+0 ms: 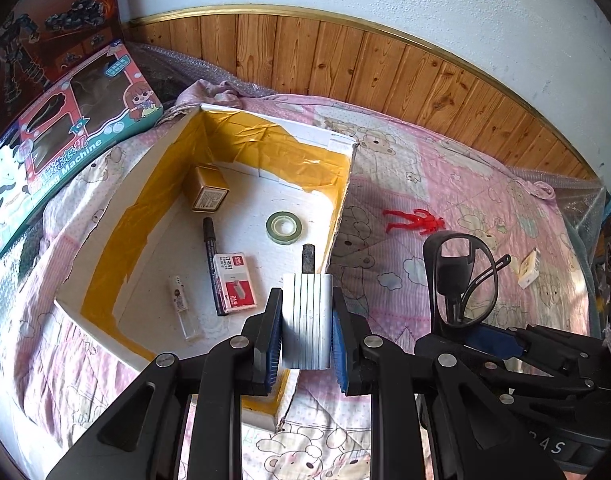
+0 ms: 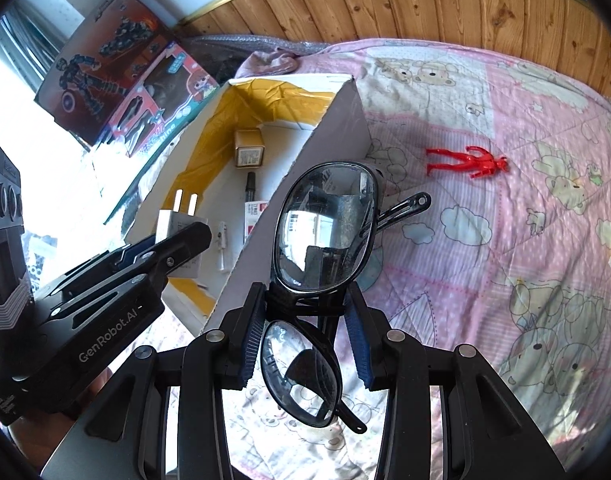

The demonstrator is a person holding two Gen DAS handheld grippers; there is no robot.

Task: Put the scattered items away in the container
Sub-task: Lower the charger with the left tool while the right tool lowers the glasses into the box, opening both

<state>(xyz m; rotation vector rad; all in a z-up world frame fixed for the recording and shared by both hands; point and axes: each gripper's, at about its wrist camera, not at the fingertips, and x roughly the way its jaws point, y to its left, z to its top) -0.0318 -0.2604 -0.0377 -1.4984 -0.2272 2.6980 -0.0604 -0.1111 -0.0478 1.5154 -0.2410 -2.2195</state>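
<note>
Two grippers, both loaded, over a box on a bed

The left gripper [image 1: 306, 330] reaches level over the box [image 1: 347, 184] near rim, jaws closed on a white plug [image 1: 307, 320] above the open interior. The right gripper [image 2: 303, 344], just beside the box's right wall, clamps black glasses [image 2: 325, 232] at the bridge, upright. A red figure [image 2: 465, 160] lies on the bed [image 2: 505, 260].
</note>
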